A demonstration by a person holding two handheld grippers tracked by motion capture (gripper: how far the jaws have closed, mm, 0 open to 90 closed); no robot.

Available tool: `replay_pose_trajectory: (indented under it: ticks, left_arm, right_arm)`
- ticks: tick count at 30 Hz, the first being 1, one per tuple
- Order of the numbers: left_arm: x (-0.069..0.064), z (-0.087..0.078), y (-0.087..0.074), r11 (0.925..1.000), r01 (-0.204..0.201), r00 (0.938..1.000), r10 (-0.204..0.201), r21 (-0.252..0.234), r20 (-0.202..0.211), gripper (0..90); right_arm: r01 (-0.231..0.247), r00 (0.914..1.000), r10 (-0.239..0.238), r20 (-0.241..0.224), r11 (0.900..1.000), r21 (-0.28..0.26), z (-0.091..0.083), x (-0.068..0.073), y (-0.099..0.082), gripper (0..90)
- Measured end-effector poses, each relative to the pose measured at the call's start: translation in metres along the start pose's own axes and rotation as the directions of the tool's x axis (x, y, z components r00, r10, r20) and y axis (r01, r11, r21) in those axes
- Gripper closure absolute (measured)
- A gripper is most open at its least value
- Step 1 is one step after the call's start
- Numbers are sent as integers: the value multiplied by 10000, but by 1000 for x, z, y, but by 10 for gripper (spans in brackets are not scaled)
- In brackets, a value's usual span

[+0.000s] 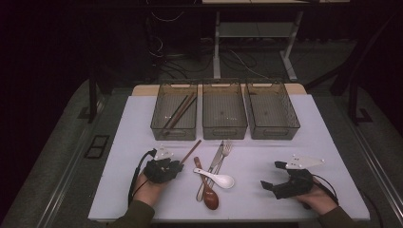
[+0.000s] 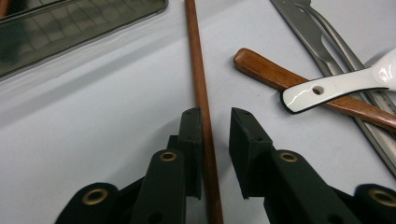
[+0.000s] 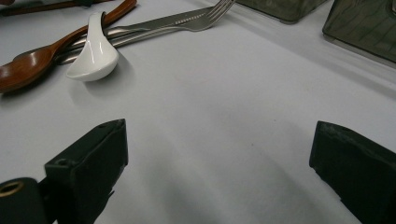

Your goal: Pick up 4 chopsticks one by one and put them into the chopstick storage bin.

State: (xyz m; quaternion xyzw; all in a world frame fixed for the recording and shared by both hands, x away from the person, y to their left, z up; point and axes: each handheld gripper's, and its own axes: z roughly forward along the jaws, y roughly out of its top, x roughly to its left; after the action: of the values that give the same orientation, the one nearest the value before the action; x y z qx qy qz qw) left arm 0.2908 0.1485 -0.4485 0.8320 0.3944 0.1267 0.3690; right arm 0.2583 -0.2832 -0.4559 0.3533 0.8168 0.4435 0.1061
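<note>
A brown chopstick [image 1: 190,152] lies on the white table, pointing toward the bins. In the left gripper view the chopstick [image 2: 198,70] runs between the jaws of my left gripper [image 2: 215,114]. It lies against the left pad, and a gap shows to the right pad. In the high view my left gripper [image 1: 178,166] sits low over the chopstick's near end. My right gripper [image 1: 270,175] rests at the front right with its jaws wide apart. In its own view my right gripper [image 3: 219,140] has only bare table between them.
A wooden spoon [image 1: 209,194], a white ceramic spoon [image 1: 217,177], a knife [image 1: 216,156] and a fork [image 1: 226,149] lie piled mid-table. Three clear bins stand behind: the left bin [image 1: 173,133] holds chopsticks [image 1: 180,110], beside the middle bin [image 1: 224,132] and right bin [image 1: 273,133].
</note>
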Motion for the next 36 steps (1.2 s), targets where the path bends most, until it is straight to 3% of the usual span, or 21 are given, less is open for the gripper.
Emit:
replay_pose_trajectory:
  ticks: [8, 20, 27, 36]
  left_arm:
    - [2, 0, 0, 9999, 114, 9999, -114, 51, -75, 810]
    - [4, 0, 3, 9994, 262, 9997, -262, 248, 20, 829]
    - [6, 0, 5, 9993, 166, 9997, -171, 321, 155, 831]
    - [7, -9, 9, 10000, -40, 9996, 39, 38, 274, 831]
  right_arm:
    - [29, 10000, -29, -11, 10000, 21, 1, 0, 0, 42]
    - [66, 10000, -66, -31, 10000, 23, 1, 1, 0, 42]
    - [82, 9999, -82, -66, 10000, 29, 1, 1, 0, 42]
    - [99, 9999, -98, -104, 9999, 57, 1, 1, 0, 43]
